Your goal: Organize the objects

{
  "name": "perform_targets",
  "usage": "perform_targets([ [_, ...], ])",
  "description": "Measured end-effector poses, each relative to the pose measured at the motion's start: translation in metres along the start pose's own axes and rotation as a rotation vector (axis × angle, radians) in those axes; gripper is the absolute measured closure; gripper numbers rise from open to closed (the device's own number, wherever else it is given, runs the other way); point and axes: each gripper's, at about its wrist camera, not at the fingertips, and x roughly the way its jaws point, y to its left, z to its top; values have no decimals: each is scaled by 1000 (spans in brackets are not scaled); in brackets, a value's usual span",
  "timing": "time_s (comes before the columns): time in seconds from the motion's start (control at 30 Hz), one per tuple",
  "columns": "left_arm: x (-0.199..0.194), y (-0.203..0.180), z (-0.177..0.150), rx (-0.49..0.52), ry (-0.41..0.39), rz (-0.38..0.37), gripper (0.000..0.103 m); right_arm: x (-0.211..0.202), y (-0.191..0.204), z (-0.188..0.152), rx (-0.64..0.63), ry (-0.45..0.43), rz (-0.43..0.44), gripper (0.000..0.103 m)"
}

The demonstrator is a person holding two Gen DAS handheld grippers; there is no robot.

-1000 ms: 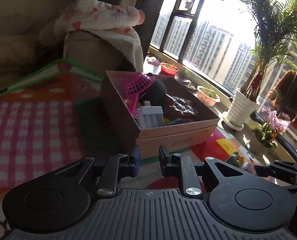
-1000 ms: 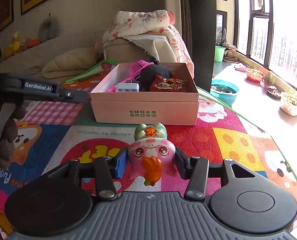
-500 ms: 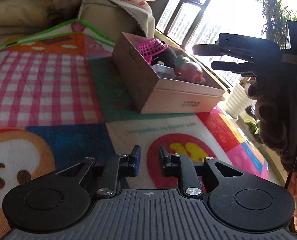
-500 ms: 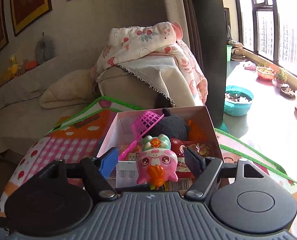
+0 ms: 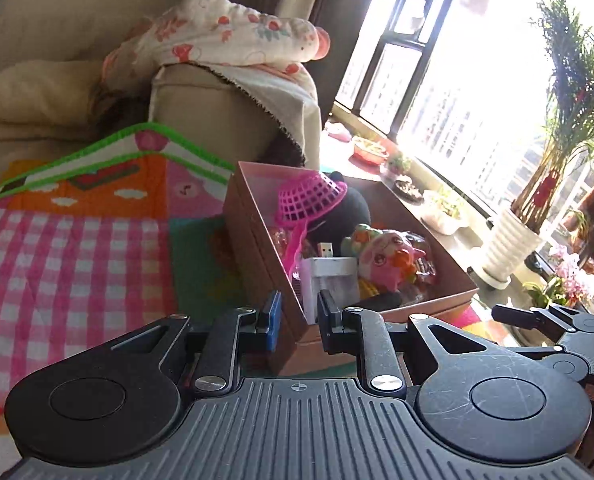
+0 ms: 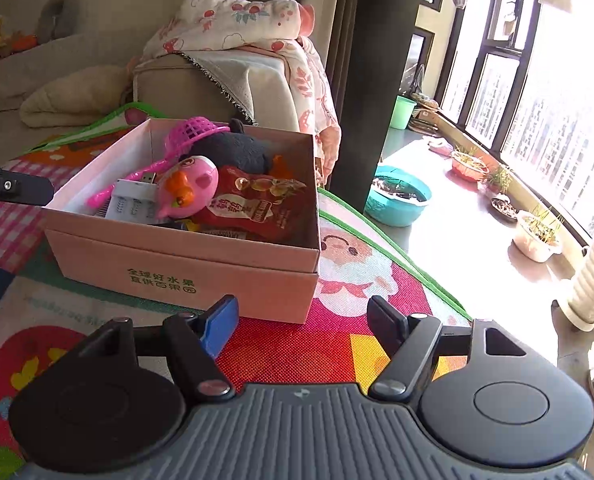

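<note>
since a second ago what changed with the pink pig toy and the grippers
The right gripper carried the pink pig toy from the play mat up into the cardboard box and let it go. Its jaws have just been opening, then eased in a little, with nothing between them; it has drawn back from the box. The left gripper stayed shut and empty, and the box stayed put.

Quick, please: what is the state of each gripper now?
Left gripper: shut, holding nothing.
Right gripper: open, empty, jaws just closing slightly.

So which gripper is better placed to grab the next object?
Probably right: the right gripper is open and empty after its jaws just moved, over the play mat. The left gripper is shut by the box.
</note>
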Motion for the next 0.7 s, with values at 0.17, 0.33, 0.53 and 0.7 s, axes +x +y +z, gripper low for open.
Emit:
perform_targets([
  [0.17,21,9,4,-12,40,98,46,22,5,3,-7,24,15,34],
  [0.33,22,48,14,-15,19,183,15,40,38,24,-61,19,66,34],
  [0.53,34,123,39,-54,-69,277,1,75,98,66,-106,17,133,34],
  [0.7,42,147,49,-60,-73,258,0,89,120,80,-98,13,125,34],
])
